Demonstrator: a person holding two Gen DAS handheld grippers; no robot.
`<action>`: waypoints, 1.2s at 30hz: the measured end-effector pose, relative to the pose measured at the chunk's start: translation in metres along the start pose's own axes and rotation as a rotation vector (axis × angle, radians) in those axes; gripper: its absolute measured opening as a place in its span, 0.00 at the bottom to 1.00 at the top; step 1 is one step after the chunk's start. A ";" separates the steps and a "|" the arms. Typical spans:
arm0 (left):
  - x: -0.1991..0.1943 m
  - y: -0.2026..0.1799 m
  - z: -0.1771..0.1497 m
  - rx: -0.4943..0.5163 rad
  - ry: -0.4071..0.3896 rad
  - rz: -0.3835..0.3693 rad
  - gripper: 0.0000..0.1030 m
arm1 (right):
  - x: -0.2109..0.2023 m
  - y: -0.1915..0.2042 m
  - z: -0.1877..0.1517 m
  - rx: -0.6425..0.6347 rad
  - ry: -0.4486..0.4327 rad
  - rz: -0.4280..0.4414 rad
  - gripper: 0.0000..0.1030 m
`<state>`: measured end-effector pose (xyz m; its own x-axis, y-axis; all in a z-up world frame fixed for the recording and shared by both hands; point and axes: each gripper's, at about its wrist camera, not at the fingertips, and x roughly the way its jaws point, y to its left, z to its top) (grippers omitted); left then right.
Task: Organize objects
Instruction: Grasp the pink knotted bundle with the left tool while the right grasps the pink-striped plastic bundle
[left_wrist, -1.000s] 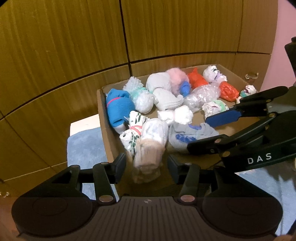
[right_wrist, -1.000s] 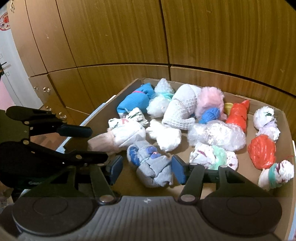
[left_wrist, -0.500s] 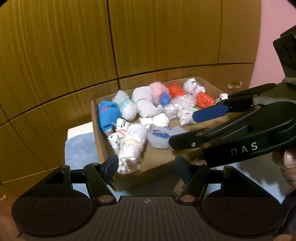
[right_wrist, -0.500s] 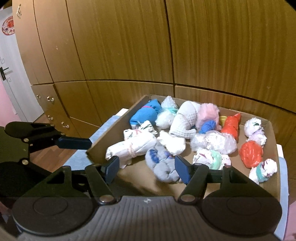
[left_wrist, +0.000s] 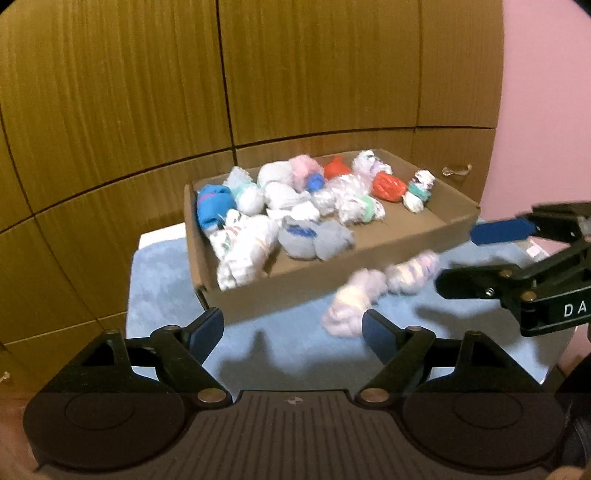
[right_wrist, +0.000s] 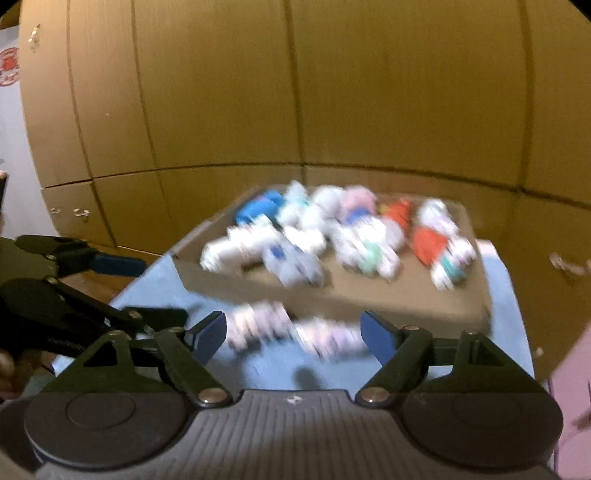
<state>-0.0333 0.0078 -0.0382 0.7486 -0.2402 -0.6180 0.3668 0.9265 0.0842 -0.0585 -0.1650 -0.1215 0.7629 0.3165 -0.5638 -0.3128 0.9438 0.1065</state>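
A shallow cardboard box (left_wrist: 373, 254) (right_wrist: 369, 295) holds several rolled socks and bundles, among them a blue one (left_wrist: 212, 205), a grey-blue one (left_wrist: 314, 240) and two red ones (left_wrist: 388, 184). Two pale pink-white sock bundles (left_wrist: 380, 291) (right_wrist: 291, 328) lie loose on the blue cloth in front of the box. My left gripper (left_wrist: 293, 328) is open and empty, pulled back from the box. My right gripper (right_wrist: 293, 328) is open and empty, with the loose bundles between and just beyond its fingers; it also shows at the right of the left wrist view (left_wrist: 495, 258). The right wrist view is blurred.
A blue cloth (left_wrist: 166, 280) covers the surface under the box. Wooden cabinet doors (left_wrist: 147, 92) stand behind. A pink wall (left_wrist: 546, 110) is at the right. My left gripper shows at the left of the right wrist view (right_wrist: 155, 288).
Both grippers have pulled back and up from the box, so the whole box now shows. The loose pale bundles on the cloth have come into view. Both grippers stay open.
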 end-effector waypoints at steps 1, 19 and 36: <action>-0.001 -0.004 -0.005 0.004 -0.013 0.012 0.85 | -0.002 -0.002 -0.007 0.009 -0.003 -0.013 0.75; 0.048 -0.041 -0.015 -0.015 0.006 0.064 0.86 | 0.011 -0.024 -0.036 0.066 -0.049 -0.048 0.76; 0.053 -0.031 -0.015 -0.032 -0.009 0.002 0.44 | 0.014 -0.021 -0.047 0.074 -0.120 -0.024 0.78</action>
<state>-0.0134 -0.0294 -0.0854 0.7544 -0.2403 -0.6109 0.3471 0.9359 0.0604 -0.0679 -0.1845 -0.1695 0.8332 0.2984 -0.4655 -0.2543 0.9544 0.1565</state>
